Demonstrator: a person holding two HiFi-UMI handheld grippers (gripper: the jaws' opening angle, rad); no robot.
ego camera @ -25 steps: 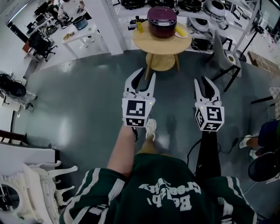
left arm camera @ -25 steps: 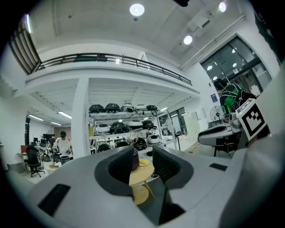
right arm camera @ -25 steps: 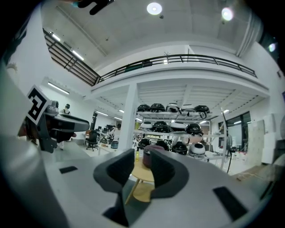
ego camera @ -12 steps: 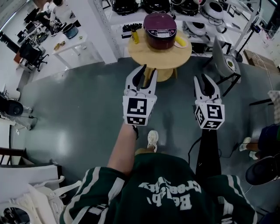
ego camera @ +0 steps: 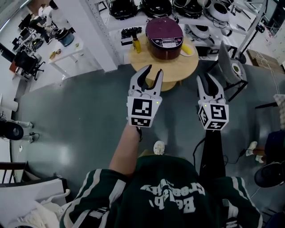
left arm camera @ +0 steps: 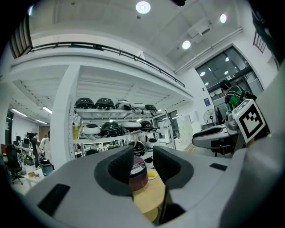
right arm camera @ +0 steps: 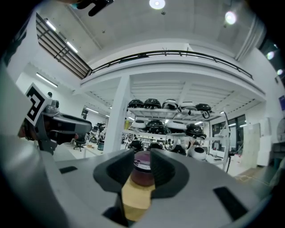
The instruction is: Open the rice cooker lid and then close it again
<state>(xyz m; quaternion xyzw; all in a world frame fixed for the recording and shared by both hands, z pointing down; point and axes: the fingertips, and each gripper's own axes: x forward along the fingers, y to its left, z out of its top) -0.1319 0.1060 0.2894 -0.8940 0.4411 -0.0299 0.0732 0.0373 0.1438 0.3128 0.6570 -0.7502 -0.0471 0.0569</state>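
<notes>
A maroon rice cooker (ego camera: 164, 36) with its lid down stands on a round wooden table (ego camera: 178, 67) ahead of me. My left gripper (ego camera: 151, 74) is held level over the floor, just short of the table's near edge, open with nothing between its fingers. My right gripper (ego camera: 205, 80) hangs beside it at the same height, also open and empty. In the left gripper view the cooker (left arm camera: 138, 171) shows far off in the gap of the gripper (left arm camera: 142, 166). The right gripper view frames the cooker (right arm camera: 142, 172) and table (right arm camera: 135, 196) the same way.
On the table a yellow bottle (ego camera: 136, 44) stands left of the cooker and a yellow item (ego camera: 186, 48) lies to its right. A shelf rack (ego camera: 156, 8) holding several cookers is behind. A grey chair (ego camera: 228, 60) is at the right, a white desk (ego camera: 67, 48) at the left.
The table and cooker have come nearer in the head view as the person walked toward them. Both grippers moved forward together, their jaws unchanged.
</notes>
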